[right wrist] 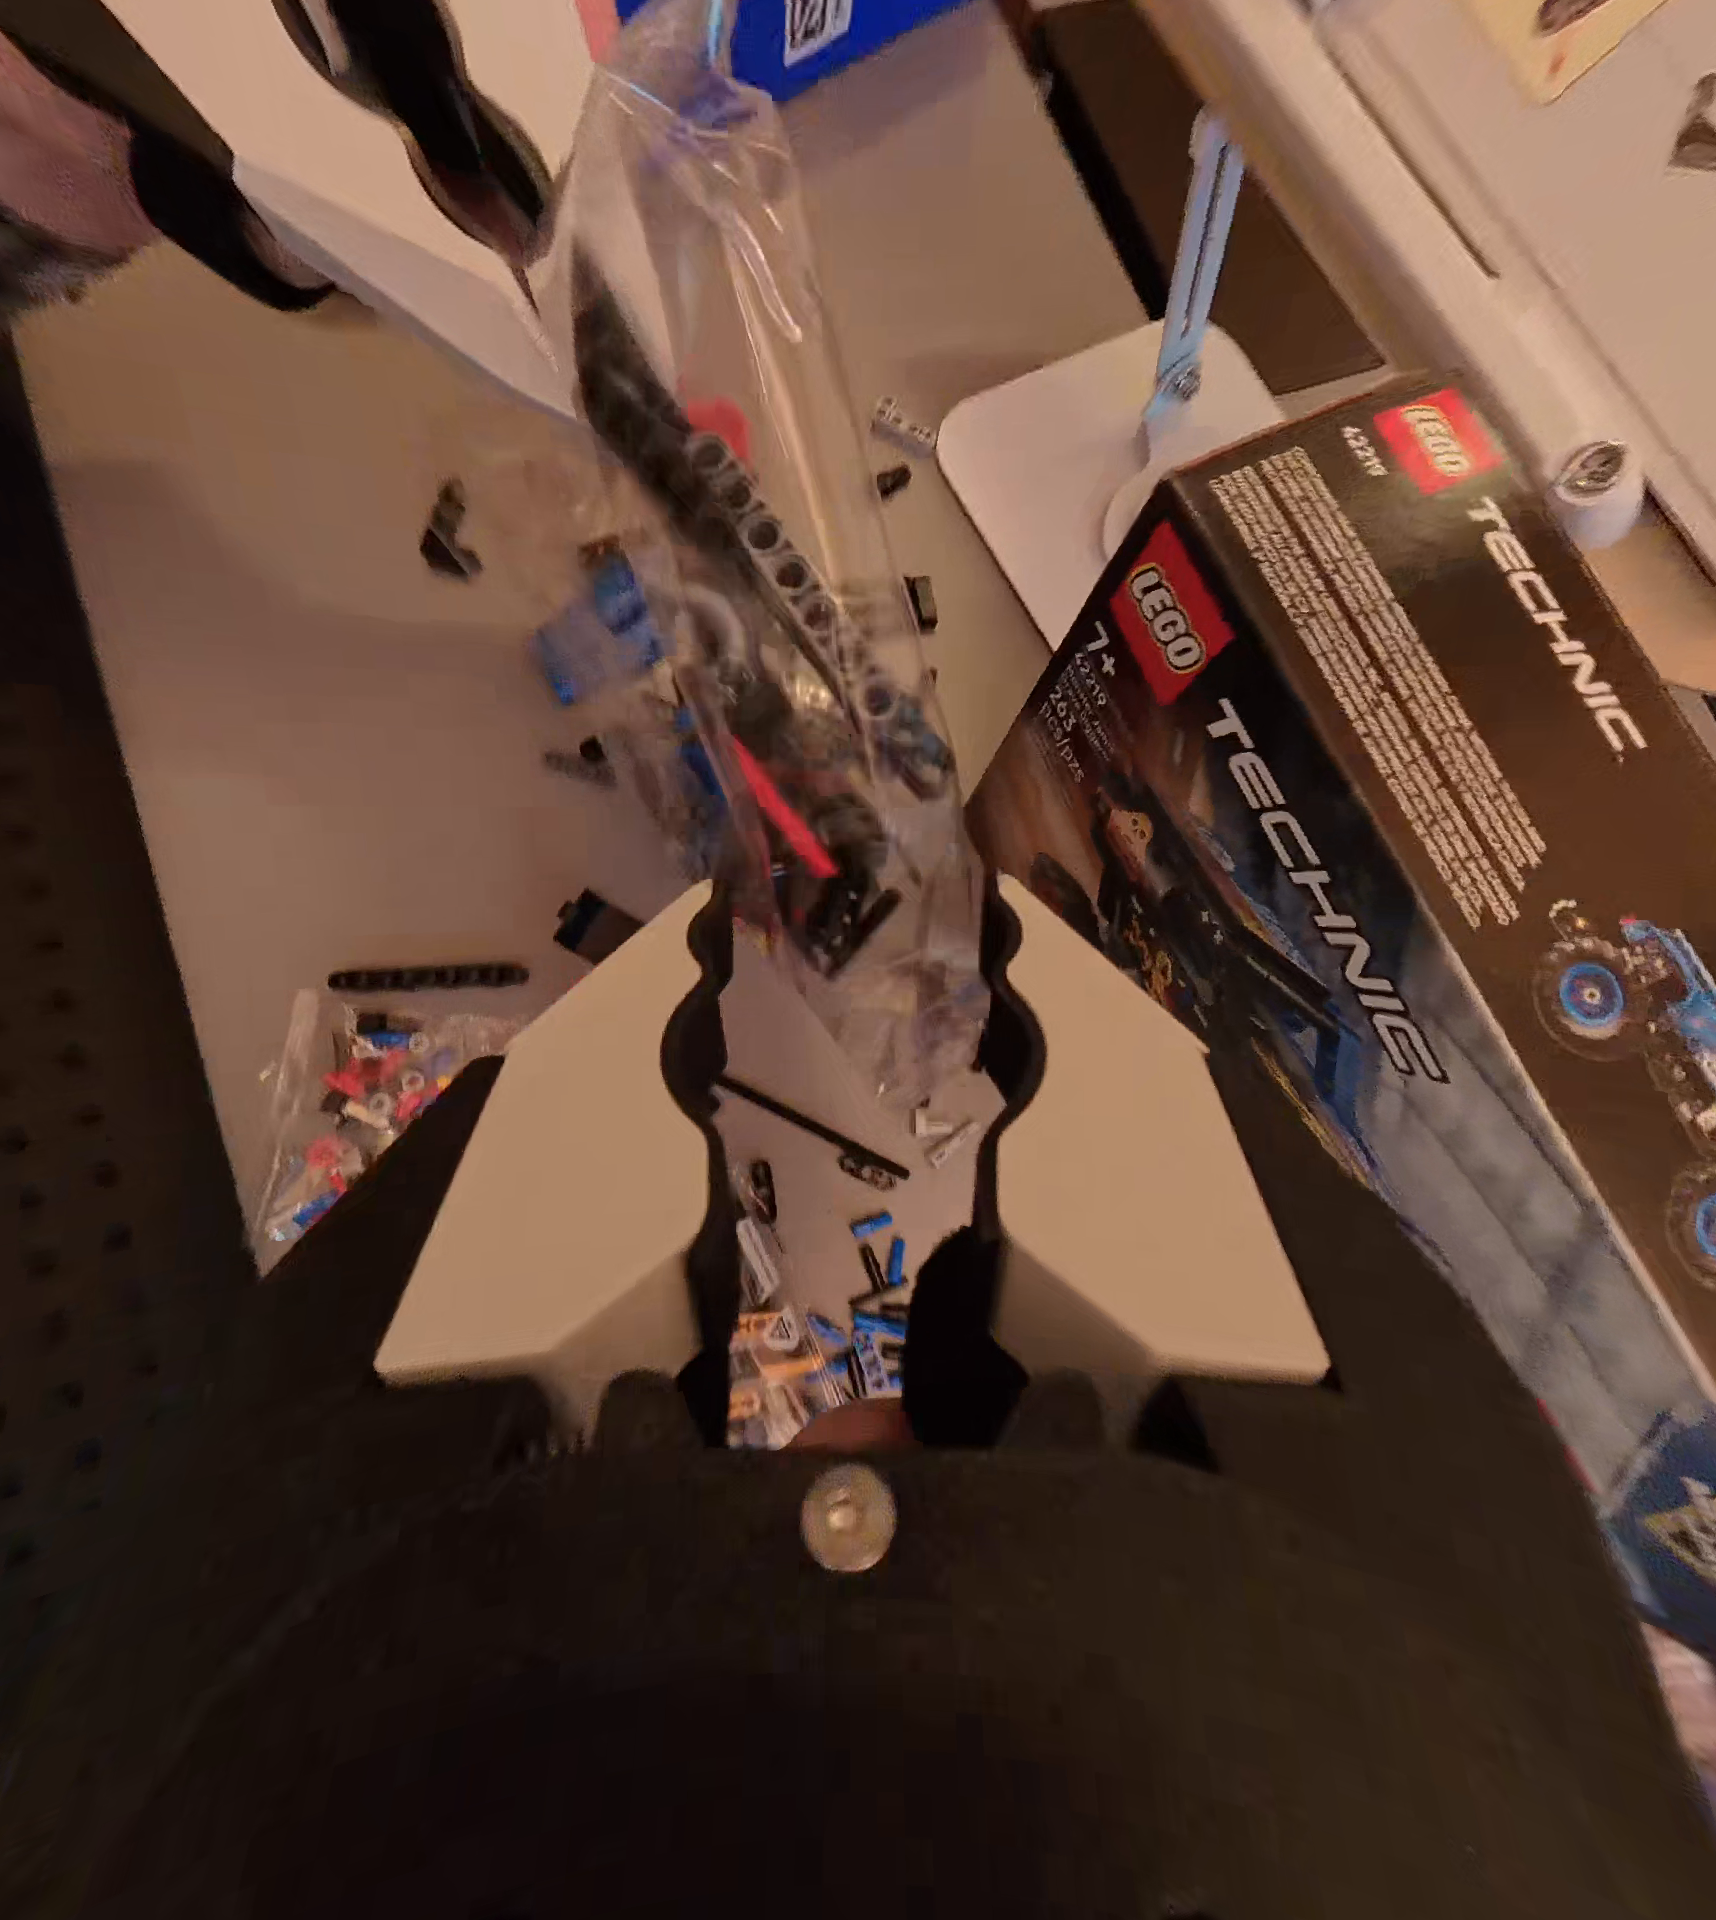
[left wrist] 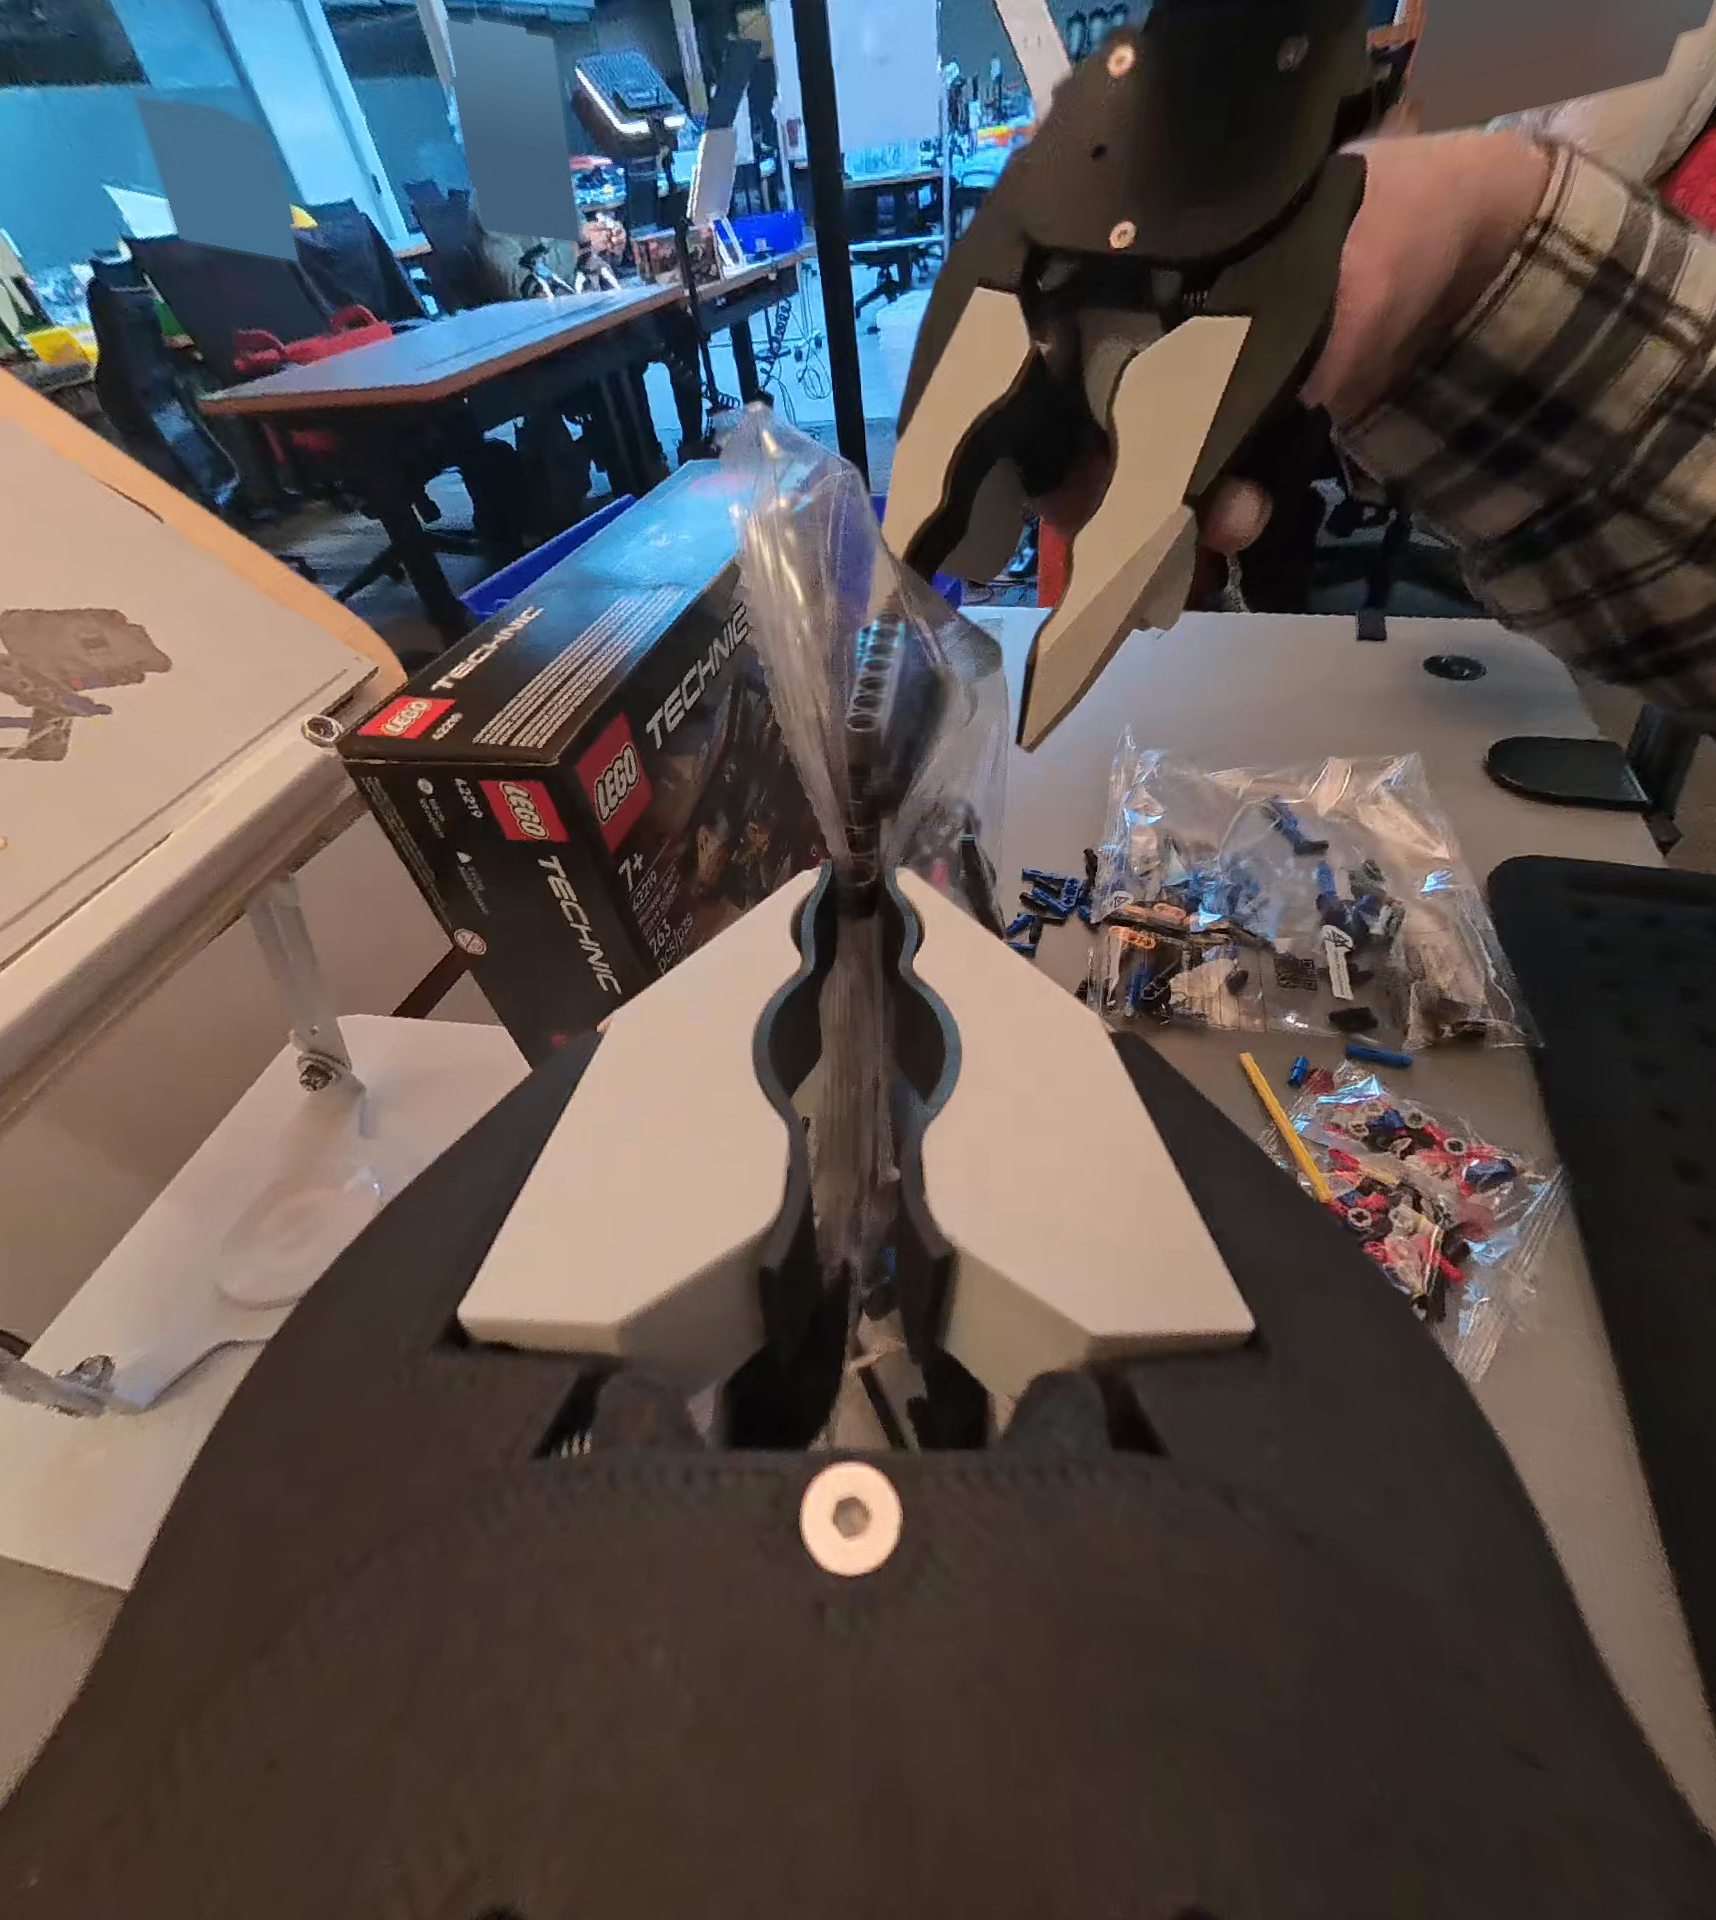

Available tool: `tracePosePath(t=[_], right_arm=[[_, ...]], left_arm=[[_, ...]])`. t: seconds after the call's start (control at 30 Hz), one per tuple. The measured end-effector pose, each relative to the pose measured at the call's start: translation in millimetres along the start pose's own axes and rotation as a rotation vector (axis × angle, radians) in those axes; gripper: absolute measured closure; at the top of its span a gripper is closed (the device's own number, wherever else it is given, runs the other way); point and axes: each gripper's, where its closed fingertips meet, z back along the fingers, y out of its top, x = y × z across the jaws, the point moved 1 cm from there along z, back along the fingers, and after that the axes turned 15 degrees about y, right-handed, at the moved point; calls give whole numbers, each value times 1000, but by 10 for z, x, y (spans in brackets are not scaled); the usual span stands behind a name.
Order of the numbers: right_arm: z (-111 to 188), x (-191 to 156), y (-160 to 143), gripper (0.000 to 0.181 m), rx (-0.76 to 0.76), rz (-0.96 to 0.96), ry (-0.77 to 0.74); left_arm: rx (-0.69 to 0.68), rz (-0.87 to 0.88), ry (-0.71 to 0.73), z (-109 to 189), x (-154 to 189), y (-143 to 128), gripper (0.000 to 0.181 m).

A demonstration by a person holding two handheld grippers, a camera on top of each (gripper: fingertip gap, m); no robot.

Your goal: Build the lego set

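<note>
Left wrist view: left gripper [left wrist: 859, 883] closed tight on a clear bag [left wrist: 838, 623], pinched low so the rest stands up above the tips. Black beam [left wrist: 880, 675] visible inside, leaning toward the top. Behind the bag, the box [left wrist: 563, 790] on the table [left wrist: 1249, 675]. To the right, a second bag [left wrist: 1280, 904] of blue and black bits lying flat, a third bag [left wrist: 1415, 1184] of red and blue bits nearer, a yellow axle [left wrist: 1285, 1127] between them, loose blue pins [left wrist: 1046, 899] just beside the second bag. Right gripper [left wrist: 999, 634] up right of the held bag, spread wide, holding nothing, one tip just beside the bag's upper edge. Black mat [left wrist: 1685, 1143] at the far right; booklet [left wrist: 85, 644] on a stand at the left.

Right wrist view: right gripper [right wrist: 854, 904] spread wide, nothing clamped; bag [right wrist: 729, 499] reaching from the far gripper down to between the tips, touching or not cannot be told through the blur. Loose parts [right wrist: 864, 1257] scattered on the table [right wrist: 314, 623] beneath; box [right wrist: 1353, 810] at the right.

Judgement: thin, slick, crinkly film, light overall, load shifting as pieces slide. Best hold likely an empty strip of film near the top edge, clear of the stiff beam, pulled against the left grip. Risk of a sudden tear scattering small pieces.
</note>
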Motion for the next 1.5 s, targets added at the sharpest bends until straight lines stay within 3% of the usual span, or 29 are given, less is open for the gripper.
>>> tracePosePath(t=[0.3, 0.5, 0.73, 0.9, 1.27, 1.5], right_arm=[[-44, 75, -172, 119, 249, -123, 53], [-511, 5, -234, 122, 322, -173, 184], [-681, 39, -65, 161, 456, -167, 213], [-672, 12, -42, 179, 417, -132, 189], [-536, -27, -33, 179, 214, -110, 152], [-600, -94, -69, 179, 13, -104, 116]], left_arm=[[97, 116, -55, 132, -51, 23, 176], [182, 179, -100, 188, -31, 101, 176], [204, 230, -100, 183, -90, 56, 177], [219, 275, -100, 217, -146, -2, 176], [193, 317, -86, 261, -215, -151, 176], [3, 248, -59, 309, -240, -518, 175]])
